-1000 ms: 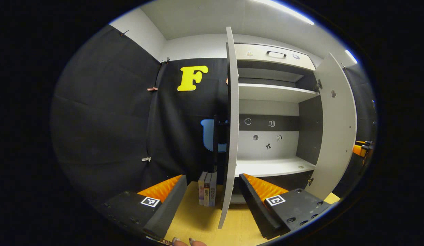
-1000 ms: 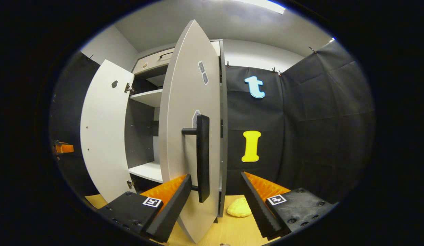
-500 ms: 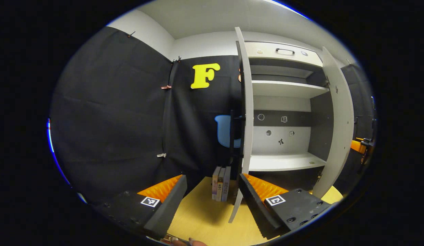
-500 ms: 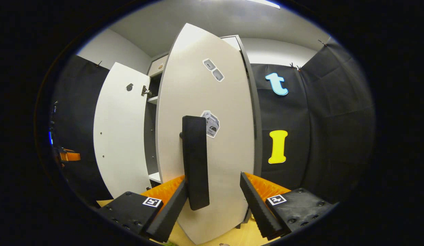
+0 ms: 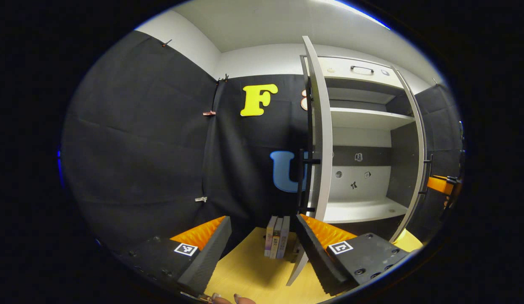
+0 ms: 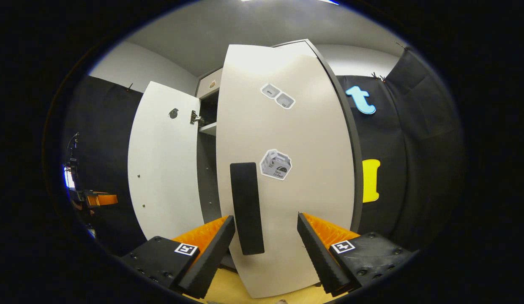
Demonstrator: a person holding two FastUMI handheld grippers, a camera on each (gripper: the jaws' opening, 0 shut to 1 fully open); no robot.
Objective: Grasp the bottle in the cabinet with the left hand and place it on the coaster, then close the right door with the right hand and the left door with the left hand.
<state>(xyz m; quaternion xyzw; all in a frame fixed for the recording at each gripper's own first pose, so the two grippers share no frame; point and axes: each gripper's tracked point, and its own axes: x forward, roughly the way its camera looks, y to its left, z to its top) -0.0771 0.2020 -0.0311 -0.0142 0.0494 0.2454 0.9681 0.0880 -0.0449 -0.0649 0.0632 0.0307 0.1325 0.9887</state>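
**Right door nearly shut, left door standing open**

In the right gripper view, the right gripper (image 6: pixel 266 249) has its fingers spread wide and pinches nothing. Between them rises the black bar handle (image 6: pixel 246 207) of the right door (image 6: pixel 287 202), whose pale front carries stickers. Whether the left finger touches the handle cannot be told. The door lies close to the front of the cabinet (image 6: pixel 207 139), with a narrow dark gap left at its free edge. Beyond that gap the left door (image 6: pixel 165 160) stands open, its inner face and a hinge showing. The other gripper sits small at the far left of this view.

In the left gripper view, the left gripper (image 5: pixel 262 249) is likewise spread and empty, hovering over the yellow wooden bench (image 5: pixel 249 274). The left door (image 5: pixel 321 139) shows edge-on just beyond the right finger, its black handle (image 5: pixel 302 181) facing the booth wall. Three books (image 5: pixel 277 236) stand upright on the bench beside the door's lower edge. The cabinet (image 5: pixel 363 122) interior shows white shelves (image 5: pixel 363 209), and the right door (image 5: pixel 418 156) appears as a thin edge at its far side.

The bottle and coaster cannot be located in these views.
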